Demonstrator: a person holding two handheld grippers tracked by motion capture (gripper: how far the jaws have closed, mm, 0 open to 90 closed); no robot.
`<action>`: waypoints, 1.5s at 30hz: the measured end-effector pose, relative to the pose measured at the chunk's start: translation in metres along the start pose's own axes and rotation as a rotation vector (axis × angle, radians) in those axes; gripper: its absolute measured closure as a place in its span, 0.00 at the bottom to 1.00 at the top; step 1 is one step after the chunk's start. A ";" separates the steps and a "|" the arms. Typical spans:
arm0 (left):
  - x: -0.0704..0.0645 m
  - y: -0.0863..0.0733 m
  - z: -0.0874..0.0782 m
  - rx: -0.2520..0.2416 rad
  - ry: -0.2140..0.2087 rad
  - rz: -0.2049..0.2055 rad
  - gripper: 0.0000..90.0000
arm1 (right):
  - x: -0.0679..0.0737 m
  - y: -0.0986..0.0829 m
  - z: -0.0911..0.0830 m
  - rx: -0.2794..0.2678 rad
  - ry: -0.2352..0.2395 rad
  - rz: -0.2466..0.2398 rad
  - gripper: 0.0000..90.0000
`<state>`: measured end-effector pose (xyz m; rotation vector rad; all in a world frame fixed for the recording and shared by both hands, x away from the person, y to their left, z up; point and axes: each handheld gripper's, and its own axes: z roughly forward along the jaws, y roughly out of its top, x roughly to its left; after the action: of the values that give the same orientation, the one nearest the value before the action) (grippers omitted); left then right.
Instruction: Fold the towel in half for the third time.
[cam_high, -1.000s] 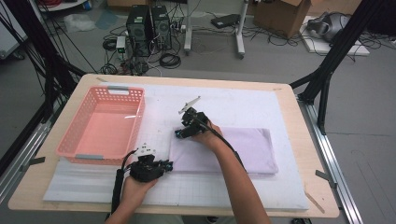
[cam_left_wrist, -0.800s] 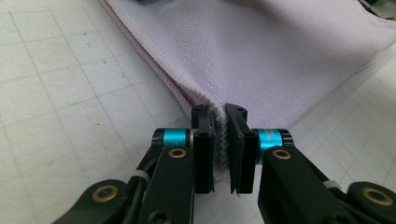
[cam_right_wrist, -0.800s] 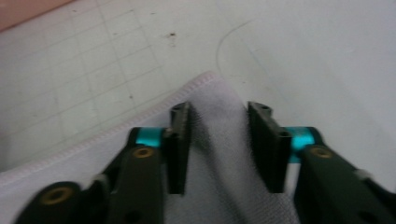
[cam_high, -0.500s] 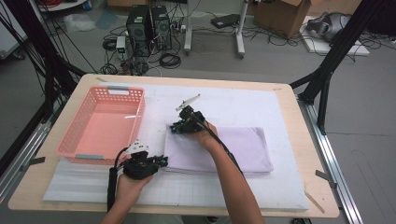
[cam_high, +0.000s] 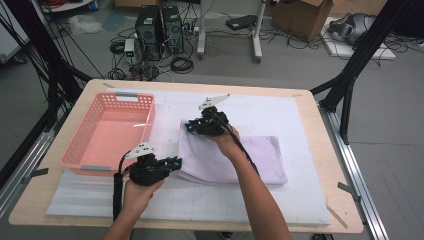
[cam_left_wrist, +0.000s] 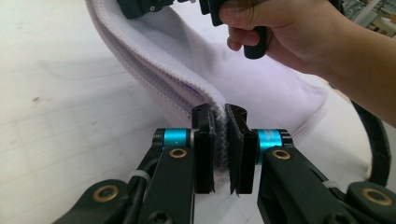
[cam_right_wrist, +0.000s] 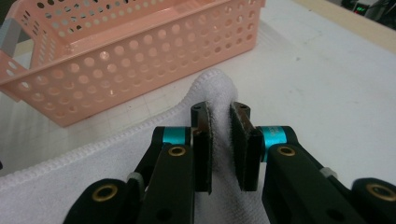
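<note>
I had the towel (cam_high: 235, 157) by two corners. It lay folded on the white mat (cam_high: 280, 200), right of the centre of the table (cam_high: 330, 150), pale lilac, its long side running left to right.

My left gripper (cam_left_wrist: 220, 154) was clamped on the near left corner of the towel. In the left gripper view the jaws stood close together with the stitched hem pinched between the pads, two layers of cloth showing along the edge that ran away from them. From above, that gripper (cam_high: 175, 162) sat at the towel's near left corner, just right of the basket's near end, with its cable looping back past my wrist.

My right gripper (cam_right_wrist: 220, 126) gripped the far left corner. In the right gripper view the jaws were nearly closed, with a bunched fold of cloth rising between and a little above the pads. From above, this gripper (cam_high: 189, 127) pointed left, toward the basket, and my right forearm crossed the towel from the near side.

The left edge of the towel ran between the two grippers, lifted slightly off the mat at both ends. The rest lay flat.

The pink basket (cam_high: 80, 162) stood on the left of the mat, just beside the towel but apart from it.
</note>
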<state>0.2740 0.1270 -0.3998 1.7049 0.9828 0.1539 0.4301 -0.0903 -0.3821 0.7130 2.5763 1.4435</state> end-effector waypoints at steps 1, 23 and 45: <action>-0.003 0.002 0.004 -0.001 -0.009 0.002 0.91 | -0.002 -0.001 -0.004 0.000 -0.005 -0.007 0.89; -0.061 0.040 0.094 0.101 -0.126 0.107 0.91 | -0.041 -0.051 -0.098 -0.064 -0.149 0.073 0.89; -0.038 0.028 0.074 -0.054 -0.096 0.165 0.52 | -0.068 -0.103 -0.145 -0.055 -0.261 0.119 0.88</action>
<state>0.3047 0.0455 -0.3902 1.7273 0.7606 0.2021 0.4095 -0.2794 -0.3975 0.9892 2.3243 1.3447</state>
